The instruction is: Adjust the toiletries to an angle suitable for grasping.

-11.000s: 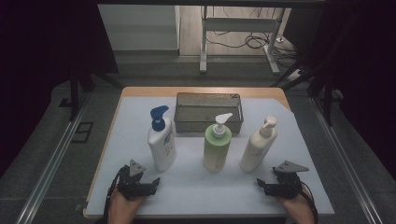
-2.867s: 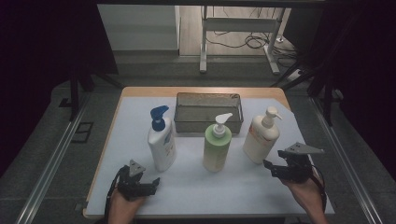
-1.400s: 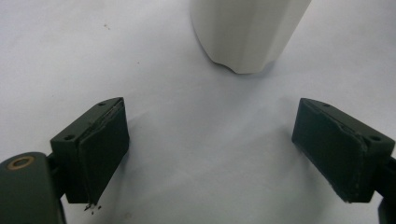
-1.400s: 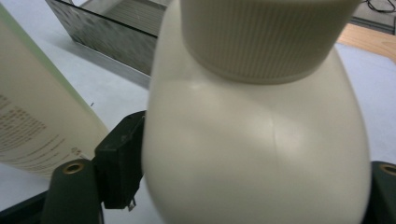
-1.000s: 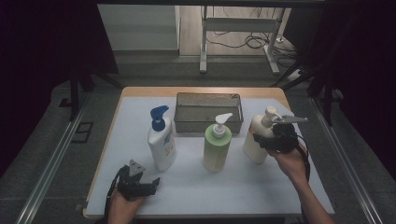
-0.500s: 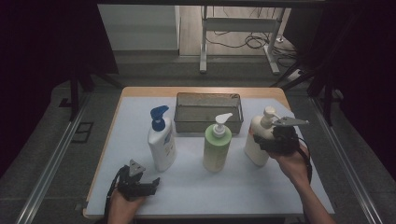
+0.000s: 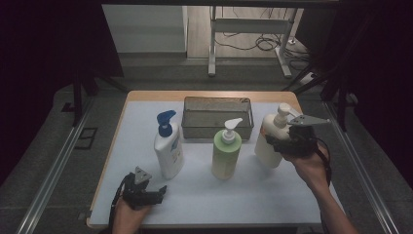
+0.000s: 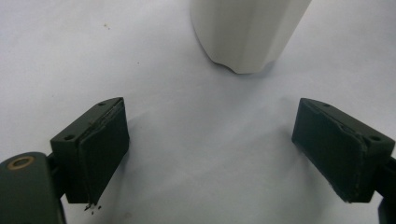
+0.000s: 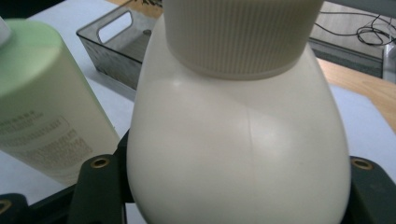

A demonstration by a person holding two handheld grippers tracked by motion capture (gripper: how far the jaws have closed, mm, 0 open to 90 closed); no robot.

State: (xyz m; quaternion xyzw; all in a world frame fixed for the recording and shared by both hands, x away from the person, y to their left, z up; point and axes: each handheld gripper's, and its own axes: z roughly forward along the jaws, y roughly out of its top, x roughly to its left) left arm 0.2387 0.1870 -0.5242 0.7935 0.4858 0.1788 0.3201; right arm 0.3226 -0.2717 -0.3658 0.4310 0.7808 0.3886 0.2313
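Beside the held cream bottle [image 7: 269,146] stand green bottle [image 7: 226,156] and basket [image 7: 217,117].

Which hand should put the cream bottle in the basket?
The right one, most likely. The right gripper already has its jaws around the cream bottle, close to the wire basket. The left gripper sits open at the near table edge, holding nothing, farther from the basket.

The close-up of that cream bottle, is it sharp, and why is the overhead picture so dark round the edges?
Right gripper view: the cream bottle is sharp, with soft glare patches on its shoulder. High view: light falls mainly on the white table; the surroundings stay nearly black. Left gripper view: evenly lit, faint shadows.
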